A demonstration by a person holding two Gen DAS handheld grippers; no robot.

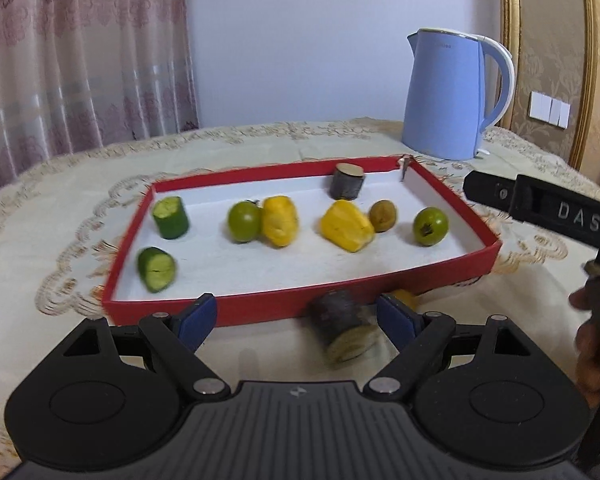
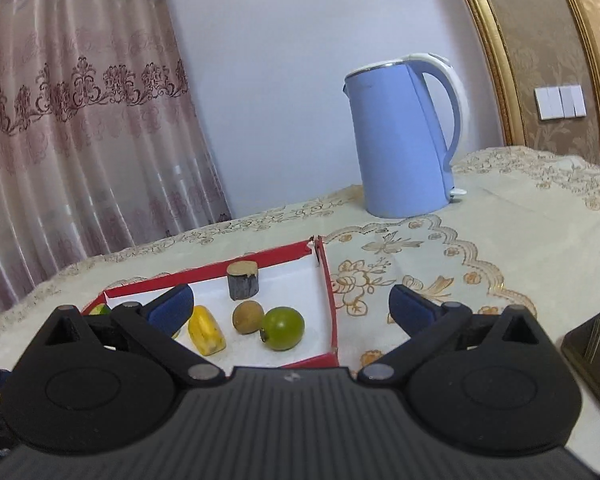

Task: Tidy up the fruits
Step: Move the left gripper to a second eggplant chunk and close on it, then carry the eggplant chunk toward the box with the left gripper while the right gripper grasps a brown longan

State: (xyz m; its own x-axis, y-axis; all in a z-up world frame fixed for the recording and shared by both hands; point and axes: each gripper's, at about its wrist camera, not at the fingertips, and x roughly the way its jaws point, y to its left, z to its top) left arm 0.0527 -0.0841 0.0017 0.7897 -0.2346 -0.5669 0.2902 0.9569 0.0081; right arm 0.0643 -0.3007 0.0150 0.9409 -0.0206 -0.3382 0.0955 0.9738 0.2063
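Observation:
A red tray with a white floor holds two cucumber pieces, two green round fruits, two yellow pieces, a brown fruit and a dark cut piece. My left gripper is open in front of the tray. A dark cut piece lies on the cloth between its fingers, untouched. A yellow piece shows behind the right finger. My right gripper is open and empty above the tray's right corner; its body shows in the left wrist view.
A blue electric kettle stands behind the tray on the embroidered tablecloth; it also shows in the right wrist view. A dark flat object lies at the right edge. Curtains hang at the left, behind the table.

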